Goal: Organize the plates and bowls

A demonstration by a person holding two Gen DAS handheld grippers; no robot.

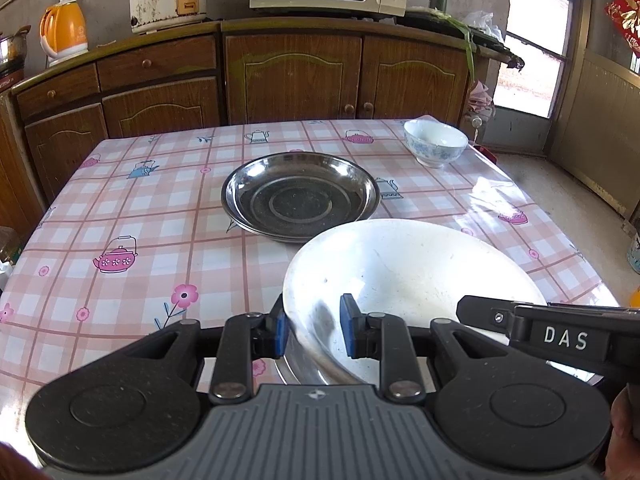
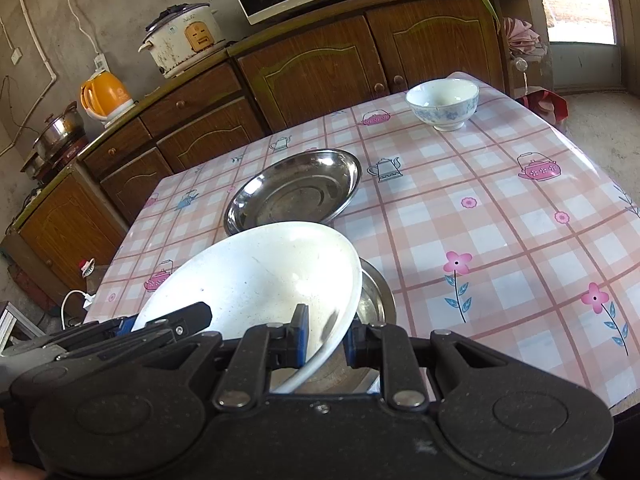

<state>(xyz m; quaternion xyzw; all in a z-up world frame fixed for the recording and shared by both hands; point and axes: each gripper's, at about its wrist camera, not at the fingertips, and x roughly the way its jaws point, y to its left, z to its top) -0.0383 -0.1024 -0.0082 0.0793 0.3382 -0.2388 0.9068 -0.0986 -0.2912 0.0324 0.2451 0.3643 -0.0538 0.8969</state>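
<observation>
White plate tilted, held off counter near front edge, above steel dish partly hidden beneath. Left gripper pinching plate's left rim; right gripper pinching right rim. Steel plate at counter centre, apart from held plate. Blue-patterned bowl near far right corner.

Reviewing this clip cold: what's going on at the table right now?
A person holds a white plate by its rim with both tools, the left gripper and the right gripper each shut on one edge. It hangs tilted over a steel dish. A second steel plate and a small patterned bowl sit farther back on the table.
</observation>
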